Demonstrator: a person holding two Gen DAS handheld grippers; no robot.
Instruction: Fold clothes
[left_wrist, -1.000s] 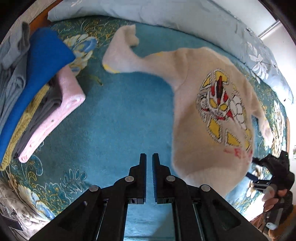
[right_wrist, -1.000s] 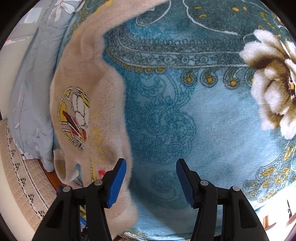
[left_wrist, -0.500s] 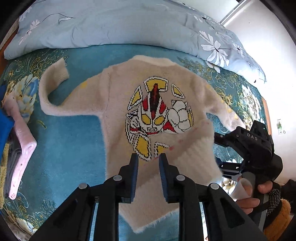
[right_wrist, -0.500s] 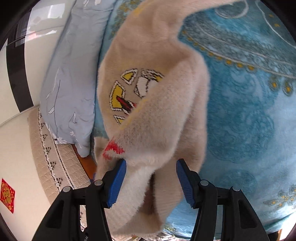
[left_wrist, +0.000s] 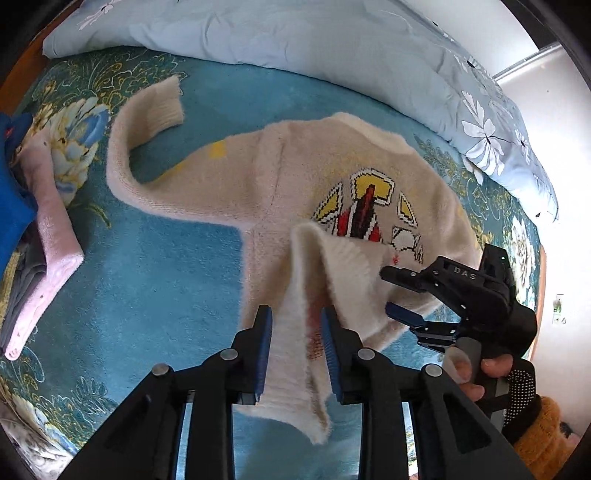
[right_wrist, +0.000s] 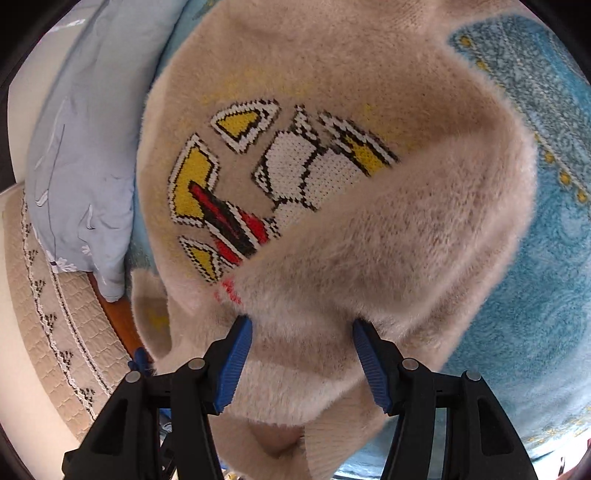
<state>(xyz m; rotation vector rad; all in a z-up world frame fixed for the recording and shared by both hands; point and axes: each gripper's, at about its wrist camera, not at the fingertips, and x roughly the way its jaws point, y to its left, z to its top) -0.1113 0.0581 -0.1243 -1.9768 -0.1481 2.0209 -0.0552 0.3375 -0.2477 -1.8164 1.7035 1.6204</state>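
Note:
A cream fluffy sweater (left_wrist: 295, 177) with a red and yellow knitted figure lies front up on the teal blanket (left_wrist: 166, 277). Its left sleeve (left_wrist: 147, 122) curls away to the left. The ribbed hem (left_wrist: 332, 258) is bunched into a raised fold. That fold runs between the fingers of my left gripper (left_wrist: 297, 343), which stands open around it. My right gripper (left_wrist: 400, 295) comes in from the right, also open, one finger above the hem and one below. In the right wrist view the sweater (right_wrist: 369, 240) bulges up between the wide-open right gripper (right_wrist: 301, 354) fingers.
A stack of folded clothes lies at the left edge, a pink piece (left_wrist: 48, 240) under a blue one (left_wrist: 11, 206). A pale blue floral duvet (left_wrist: 295, 37) borders the far side. A gloved hand (left_wrist: 517, 380) holds the right gripper. A beige quilted mat (right_wrist: 55, 332) lies beyond the bed edge.
My left gripper went from shut to open and moved onto the sweater's hem. The right gripper closed in on the hem too, staying open. The hem has risen into a fold.

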